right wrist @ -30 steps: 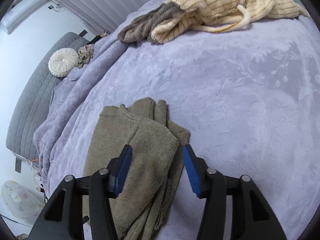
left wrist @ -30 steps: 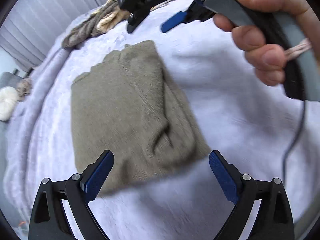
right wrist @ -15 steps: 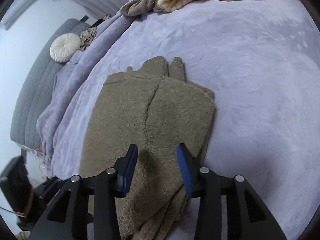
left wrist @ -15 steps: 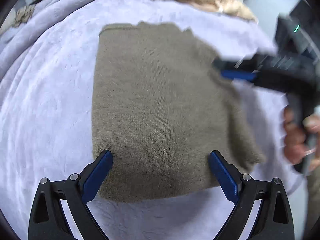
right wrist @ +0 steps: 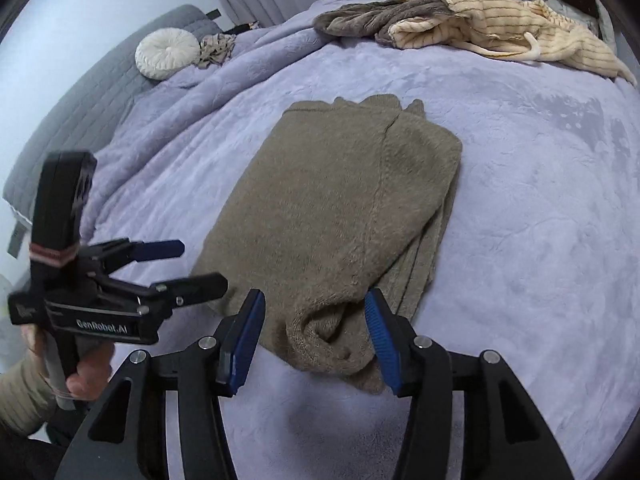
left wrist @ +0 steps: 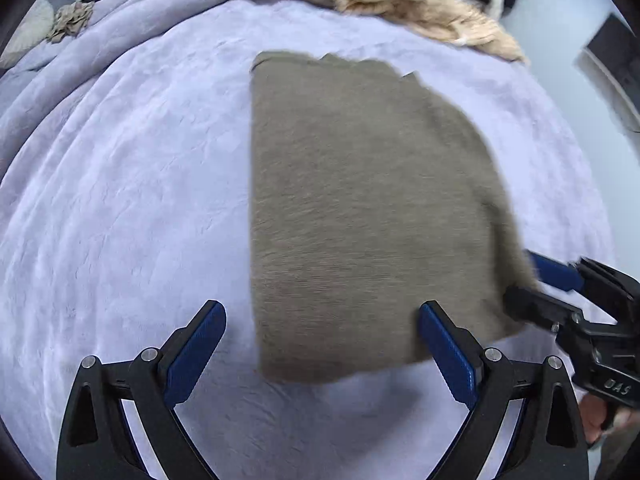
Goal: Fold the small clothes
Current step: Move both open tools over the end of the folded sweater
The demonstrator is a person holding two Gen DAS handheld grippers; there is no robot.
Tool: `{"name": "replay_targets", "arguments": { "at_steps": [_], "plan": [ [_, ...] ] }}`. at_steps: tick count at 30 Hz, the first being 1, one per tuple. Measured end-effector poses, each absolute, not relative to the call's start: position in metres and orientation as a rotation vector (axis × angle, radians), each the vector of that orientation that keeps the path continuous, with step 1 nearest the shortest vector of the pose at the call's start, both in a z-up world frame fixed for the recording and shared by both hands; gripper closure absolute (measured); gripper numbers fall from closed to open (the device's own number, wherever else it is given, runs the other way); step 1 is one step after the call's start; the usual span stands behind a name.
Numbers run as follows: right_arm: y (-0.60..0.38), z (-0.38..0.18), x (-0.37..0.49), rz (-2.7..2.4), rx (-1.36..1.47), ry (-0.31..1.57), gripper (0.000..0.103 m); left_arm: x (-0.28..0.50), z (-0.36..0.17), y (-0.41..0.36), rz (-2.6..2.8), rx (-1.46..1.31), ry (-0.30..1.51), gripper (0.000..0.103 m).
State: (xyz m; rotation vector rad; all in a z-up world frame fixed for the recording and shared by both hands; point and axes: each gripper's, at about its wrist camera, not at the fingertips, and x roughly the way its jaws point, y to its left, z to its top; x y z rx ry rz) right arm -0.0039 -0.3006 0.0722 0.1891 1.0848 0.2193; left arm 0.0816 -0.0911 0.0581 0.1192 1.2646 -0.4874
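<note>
A folded olive-brown knit garment (left wrist: 360,208) lies flat on the lilac blanket (left wrist: 120,208); it also shows in the right wrist view (right wrist: 332,216). My left gripper (left wrist: 320,352) is open and empty, hovering over the garment's near edge. My right gripper (right wrist: 314,340) is open and empty, its fingers on either side of the garment's rolled near corner (right wrist: 328,336). The right gripper also shows at the right edge of the left wrist view (left wrist: 536,280), by the garment's right edge. The left gripper shows in the right wrist view (right wrist: 192,266), open, by the garment's left edge.
A heap of other clothes, grey-brown (right wrist: 372,20) and cream striped (right wrist: 500,28), lies at the far side of the bed. A round white cushion (right wrist: 167,58) and a small crumpled cloth (right wrist: 216,50) sit at the far left on a grey quilted surface.
Both grippers have drawn back toward the garment's near end. The left view has swung so the garment now sits to the right. The right gripper has opened wider. The garment lies unmoved.
</note>
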Motion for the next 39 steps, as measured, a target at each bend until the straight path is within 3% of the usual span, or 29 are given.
{"name": "replay_targets", "arguments": {
  "at_steps": [1,8,10,14,16,17,21,23,27,29,30,31,33,39],
  "plan": [
    [-0.305,0.065,-0.005,0.22,0.219,1.112,0.094,0.083,0.053,-0.089,-0.482,0.116,1.28,0.006],
    [-0.355,0.045,-0.034,0.142,0.473,1.091,0.094,0.076,0.049,-0.077,-0.489,0.077,1.3,0.006],
    [-0.35,0.063,-0.038,0.112,0.441,1.064,0.079,0.072,0.068,-0.078,-0.5,0.076,1.232,0.006],
    [-0.322,0.107,-0.038,0.162,0.347,0.932,0.075,0.087,0.081,-0.085,-0.474,0.064,1.199,0.006],
    [-0.312,0.113,-0.03,0.219,0.372,0.907,0.048,0.097,0.074,-0.087,-0.437,0.072,1.215,0.006],
    [-0.309,0.109,-0.023,0.251,0.392,0.914,0.045,0.1,0.069,-0.085,-0.42,0.077,1.229,0.006],
    [-0.317,0.067,0.001,0.174,0.41,1.031,0.045,0.105,0.056,-0.084,-0.403,0.075,1.263,0.003],
    [-0.326,0.048,0.004,0.166,0.437,1.058,0.052,0.103,0.054,-0.088,-0.411,0.092,1.261,0.002],
    [-0.316,0.055,-0.002,0.151,0.334,1.066,0.054,0.099,0.059,-0.092,-0.408,0.136,1.238,0.002],
    [-0.306,0.073,-0.003,0.14,0.272,1.045,0.052,0.098,0.069,-0.091,-0.416,0.132,1.208,0.002],
    [-0.302,0.081,-0.002,0.139,0.241,1.024,0.046,0.098,0.073,-0.089,-0.422,0.127,1.193,0.002],
    [-0.299,0.09,0.0,0.135,0.202,0.996,0.034,0.1,0.076,-0.089,-0.425,0.125,1.181,0.002],
    [-0.298,0.098,0.01,0.149,0.168,0.977,0.026,0.107,0.076,-0.091,-0.414,0.14,1.177,0.002],
    [-0.321,0.052,0.071,0.133,0.244,1.145,0.027,0.128,0.054,-0.097,-0.423,0.135,1.245,0.002]
  ]
}}
